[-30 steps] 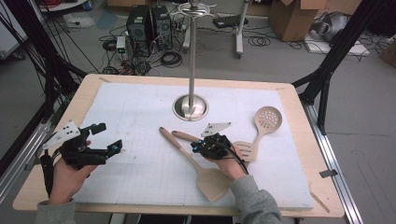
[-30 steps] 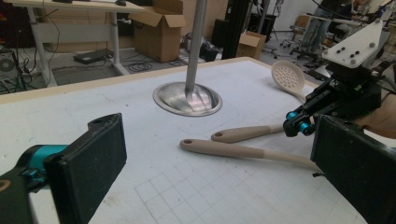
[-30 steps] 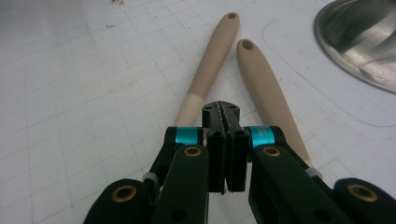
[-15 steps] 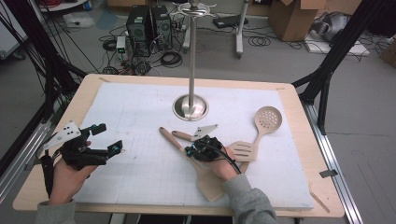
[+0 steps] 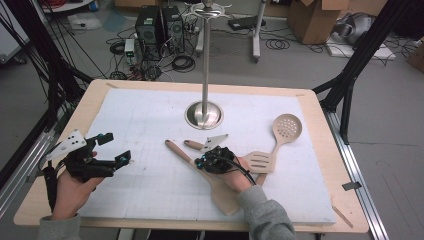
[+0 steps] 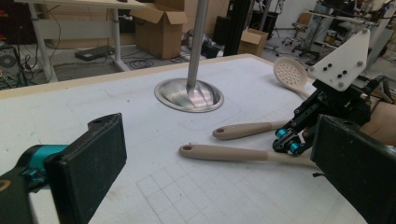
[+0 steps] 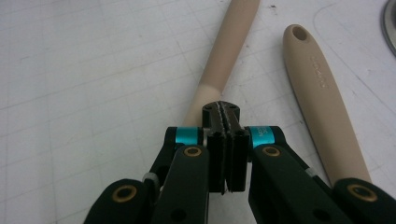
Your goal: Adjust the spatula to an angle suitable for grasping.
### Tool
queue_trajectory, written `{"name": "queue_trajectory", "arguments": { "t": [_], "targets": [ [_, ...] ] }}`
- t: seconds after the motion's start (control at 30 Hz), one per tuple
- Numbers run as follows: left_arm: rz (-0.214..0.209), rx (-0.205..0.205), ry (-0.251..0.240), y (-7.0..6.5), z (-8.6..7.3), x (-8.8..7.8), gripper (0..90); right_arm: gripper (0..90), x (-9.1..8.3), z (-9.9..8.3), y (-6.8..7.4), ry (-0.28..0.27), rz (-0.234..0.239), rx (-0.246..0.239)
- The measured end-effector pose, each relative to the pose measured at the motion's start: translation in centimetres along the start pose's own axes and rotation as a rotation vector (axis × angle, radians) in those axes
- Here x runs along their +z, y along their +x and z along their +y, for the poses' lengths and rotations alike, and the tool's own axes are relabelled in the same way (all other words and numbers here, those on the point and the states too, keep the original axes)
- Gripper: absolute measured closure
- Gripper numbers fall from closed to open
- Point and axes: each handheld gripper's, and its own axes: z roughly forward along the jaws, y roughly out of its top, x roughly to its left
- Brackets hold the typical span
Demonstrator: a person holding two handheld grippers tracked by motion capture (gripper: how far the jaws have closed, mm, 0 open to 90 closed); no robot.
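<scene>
The right gripper [image 5: 202,162] sits clenched, pads pressed flat together with nothing between them — directly over the handle of the wooden spatula [image 5: 197,165] at the centre of the high view. The handle's long axis runs from upper left to the blade at lower right. The left gripper [image 5: 117,150], released — jaws wide — rests well apart at lower left, so the right hand is nearer.
</scene>
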Motion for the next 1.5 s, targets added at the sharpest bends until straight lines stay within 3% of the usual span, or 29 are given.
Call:
{"name": "queue_trajectory", "arguments": {
  "t": [0.37, 0.9, 1.1, 1.13, 1.17, 1.2, 1.23, 1.27, 1.37, 1.4, 1.5],
  "targets": [
    [0.005, -0.006, -0.001, 0.2, -0.1, -0.2, 3.9, 89.6, 0.5, 1.1, 0.2, 0.024, 0.031, -0.062],
    [0.011, -0.009, -0.003, 0.2, -0.1, -0.7, 3.9, 89.6, 2.1, 2.8, 1.7, 0.066, 0.094, -0.131],
    [0.011, -0.011, -0.007, 0.2, -0.1, -0.7, 3.9, 89.5, 1.8, 2.9, 1.6, 0.052, 0.088, -0.118],
    [0.011, -0.008, -0.005, 0.2, -0.1, -0.8, 3.9, 83.1, 1.3, 2.9, 1.6, 0.037, 0.083, -0.11],
    [0.011, -0.008, -0.005, 0.2, -0.1, -0.8, 3.9, 83.1, 1.3, 2.9, 1.6, 0.037, 0.083, -0.11],
    [0.01, -0.01, -0.007, 0.3, -0.1, -0.8, 3.9, 73.5, 0.9, 3.0, 1.7, 0.028, 0.078, -0.097],
    [0.01, -0.01, -0.007, 0.3, 0.0, -0.8, 3.9, 73.5, 0.9, 3.0, 1.7, 0.028, 0.078, -0.097],
    [0.009, -0.01, -0.009, 0.3, 0.0, -0.9, 3.9, 65.5, 0.5, 3.0, 1.8, 0.026, 0.072, -0.101],
    [0.011, -0.01, -0.011, 0.3, 0.0, -0.9, 3.9, 57.5, 0.1, 2.9, 2.0, 0.031, 0.07, -0.091],
    [0.011, -0.011, -0.011, 0.3, 0.0, -0.9, 3.9, 47.2, -0.2, 2.9, 2.1, 0.032, 0.067, -0.081],
    [0.011, -0.013, -0.012, 0.3, 0.0, -0.8, 3.9, 40.2, -0.5, 2.8, 2.2, 0.032, 0.06, -0.079]
  ]
}}
